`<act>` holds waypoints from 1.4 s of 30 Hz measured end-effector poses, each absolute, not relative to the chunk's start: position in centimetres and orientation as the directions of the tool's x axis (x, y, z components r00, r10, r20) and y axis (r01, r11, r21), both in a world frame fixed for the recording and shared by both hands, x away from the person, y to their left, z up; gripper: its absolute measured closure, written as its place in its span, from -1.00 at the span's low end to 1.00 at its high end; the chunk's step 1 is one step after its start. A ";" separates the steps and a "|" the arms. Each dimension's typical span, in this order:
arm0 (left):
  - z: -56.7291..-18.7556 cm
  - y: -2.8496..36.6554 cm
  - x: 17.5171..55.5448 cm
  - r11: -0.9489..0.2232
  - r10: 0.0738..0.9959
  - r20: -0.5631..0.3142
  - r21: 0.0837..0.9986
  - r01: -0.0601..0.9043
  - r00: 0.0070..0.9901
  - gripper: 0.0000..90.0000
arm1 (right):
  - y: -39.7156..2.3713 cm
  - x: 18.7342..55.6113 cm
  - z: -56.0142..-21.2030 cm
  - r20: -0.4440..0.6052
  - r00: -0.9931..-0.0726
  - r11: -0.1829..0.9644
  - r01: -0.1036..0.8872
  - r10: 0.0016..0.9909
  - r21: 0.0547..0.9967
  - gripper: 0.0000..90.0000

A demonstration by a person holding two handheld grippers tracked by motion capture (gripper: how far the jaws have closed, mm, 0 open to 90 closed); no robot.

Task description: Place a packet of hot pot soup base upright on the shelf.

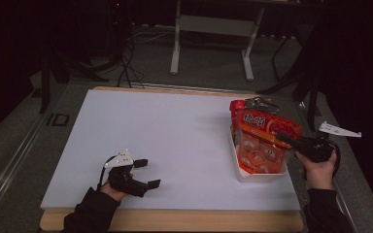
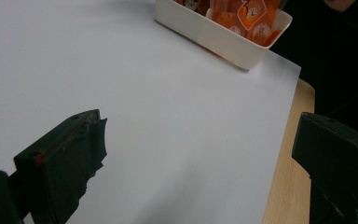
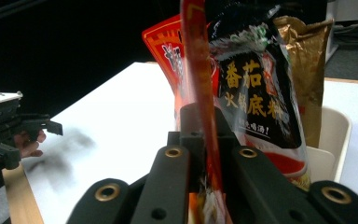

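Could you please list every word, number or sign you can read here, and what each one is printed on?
"番茄" and "火锅底料": black sauce packet standing in the white bin.
"ID": floor left of the table.
"3": orange pouch in the bin.
Print on the red packet: too blurred to read.

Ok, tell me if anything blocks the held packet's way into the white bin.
Nothing outside it does. The right gripper pinches the red packet above the bin, which other packets already crowd, upright.
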State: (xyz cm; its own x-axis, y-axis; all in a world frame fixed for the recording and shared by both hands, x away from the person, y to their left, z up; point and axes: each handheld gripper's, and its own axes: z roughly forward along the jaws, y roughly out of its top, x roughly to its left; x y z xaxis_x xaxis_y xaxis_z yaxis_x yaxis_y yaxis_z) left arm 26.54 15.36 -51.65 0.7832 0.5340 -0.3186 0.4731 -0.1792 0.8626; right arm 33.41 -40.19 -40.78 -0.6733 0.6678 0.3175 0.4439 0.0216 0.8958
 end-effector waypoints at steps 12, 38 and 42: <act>-51.8 15.4 26.5 -0.182 0.532 -0.305 0.870 0.458 0.790 -0.94 | -37.7 32.2 -34.7 0.193 -0.665 0.063 0.340 0.722 0.938 -0.01; -51.8 15.4 26.2 -0.186 0.524 -0.287 0.880 0.437 0.802 -0.94 | -29.8 29.9 -34.3 0.164 -0.792 0.124 0.289 0.588 0.949 -0.70; -51.8 15.4 26.2 -0.187 0.523 -0.288 0.880 0.437 0.802 -0.94 | -28.8 29.5 -36.1 0.161 -0.802 0.153 0.299 0.576 0.942 -0.70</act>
